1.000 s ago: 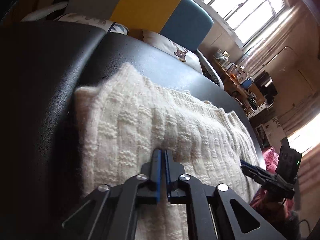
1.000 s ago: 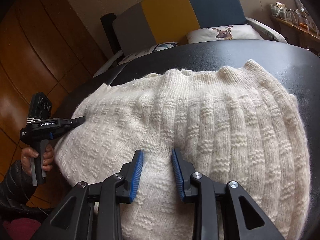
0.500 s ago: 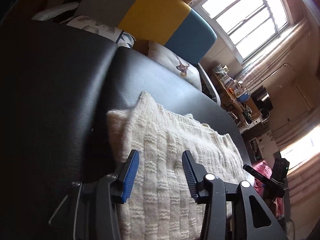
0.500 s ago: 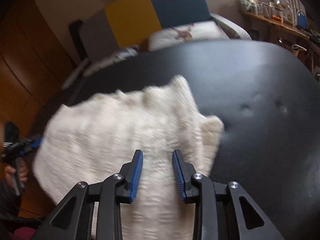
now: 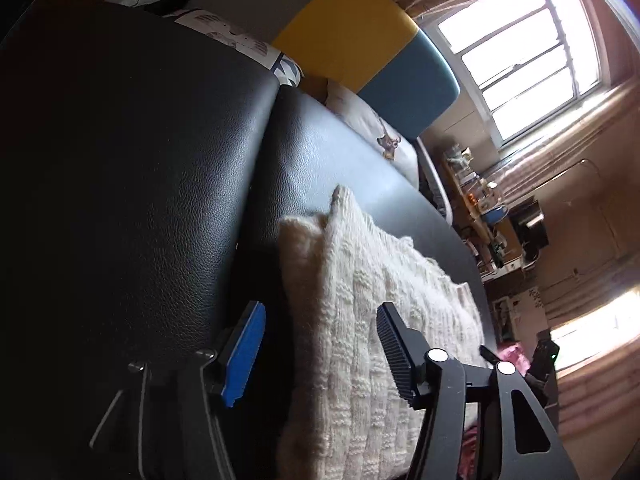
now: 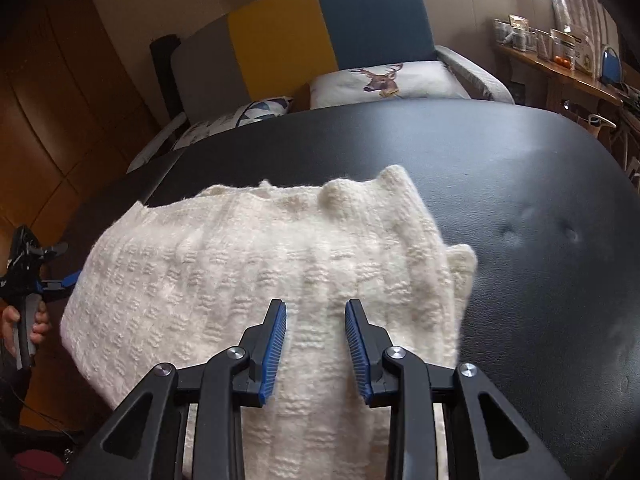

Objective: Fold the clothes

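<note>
Folded cream knit sweater [image 6: 256, 280] on black cushion [image 6: 520, 200]. Left gripper [image 5: 320, 354] has just been opening, empty. Right gripper [image 6: 316, 346] gapes partly, gripping nothing. Smooth edges square before folding again.

Daylight blows out the window [image 5: 516, 52]; seat [image 5: 132, 168] left of it sits in deep shadow. Fisheye bends edges. Knit [image 6: 256, 256] slightly soft.
</note>
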### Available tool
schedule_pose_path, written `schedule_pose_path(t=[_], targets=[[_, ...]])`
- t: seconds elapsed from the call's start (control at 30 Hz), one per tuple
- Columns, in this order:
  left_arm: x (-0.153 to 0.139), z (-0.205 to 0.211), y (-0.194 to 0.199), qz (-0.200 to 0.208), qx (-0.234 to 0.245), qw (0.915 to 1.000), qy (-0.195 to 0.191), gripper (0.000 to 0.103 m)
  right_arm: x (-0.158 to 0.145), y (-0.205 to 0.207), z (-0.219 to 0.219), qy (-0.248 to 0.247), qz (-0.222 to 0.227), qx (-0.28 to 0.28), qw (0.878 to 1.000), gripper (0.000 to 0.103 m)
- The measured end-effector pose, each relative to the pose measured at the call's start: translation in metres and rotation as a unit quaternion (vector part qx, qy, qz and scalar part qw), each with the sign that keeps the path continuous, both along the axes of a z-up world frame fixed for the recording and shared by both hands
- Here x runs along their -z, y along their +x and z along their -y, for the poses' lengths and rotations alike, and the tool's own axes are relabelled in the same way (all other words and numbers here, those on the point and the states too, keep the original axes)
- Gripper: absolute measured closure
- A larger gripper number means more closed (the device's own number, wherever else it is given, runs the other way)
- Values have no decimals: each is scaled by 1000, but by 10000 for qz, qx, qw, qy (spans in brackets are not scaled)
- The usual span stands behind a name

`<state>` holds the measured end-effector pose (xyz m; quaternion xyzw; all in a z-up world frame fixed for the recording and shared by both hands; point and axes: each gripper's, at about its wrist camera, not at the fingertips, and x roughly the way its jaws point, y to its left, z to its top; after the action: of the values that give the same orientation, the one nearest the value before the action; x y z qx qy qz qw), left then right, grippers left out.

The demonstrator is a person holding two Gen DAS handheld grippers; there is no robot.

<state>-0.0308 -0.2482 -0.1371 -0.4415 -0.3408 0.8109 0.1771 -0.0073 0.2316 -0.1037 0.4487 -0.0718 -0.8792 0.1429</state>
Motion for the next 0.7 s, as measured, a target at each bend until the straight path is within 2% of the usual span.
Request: schedule_pose_path(t=[0.03, 0.07, 0.13, 0.23, 0.33, 0.43, 0.57, 0.6, 0.63, 0.67, 0.7], targets=[[2, 3, -3, 38, -15, 9999, 166, 18, 2, 0, 7, 85, 19, -44, 10000, 72], [6, 4, -7, 117, -5, 9995, 306, 17, 4, 1, 14, 163, 36, -83, 9998, 71], [13, 4, -16, 272, 11, 9983, 515, 16, 5, 0, 19, 193, 36, -87, 9998, 67], [21, -5, -30, 420, 77, 9978, 505, 16, 9, 0, 12, -87, 77, 28, 9999, 66], [18, -14, -36, 308, 379, 9972, 575, 11, 13, 0, 8, -318, 93, 113, 9994, 65], [17, -32, -41, 252, 739, 9958, 481, 12, 14, 0, 8, -289, 28, 63, 9996, 65], [22, -54, -45, 304, 1224, 9879, 901, 17, 15, 1, 6, -297, -61, -21, 9995, 64], [24, -59, -45, 345, 1300, 9859, 998, 19, 16, 0, 6, -328, -64, -28, 9994, 64], [26, -62, -46, 409, 1339, 9855, 959, 31, 16, 0, 5, -356, -65, -36, 9993, 64], [28, -64, -47, 496, 1341, 9866, 791, 48, 16, 0, 5, -360, -55, -43, 9993, 64], [30, -65, -47, 583, 1342, 9873, 624, 72, 15, 0, 5, -338, -41, -66, 9994, 64]])
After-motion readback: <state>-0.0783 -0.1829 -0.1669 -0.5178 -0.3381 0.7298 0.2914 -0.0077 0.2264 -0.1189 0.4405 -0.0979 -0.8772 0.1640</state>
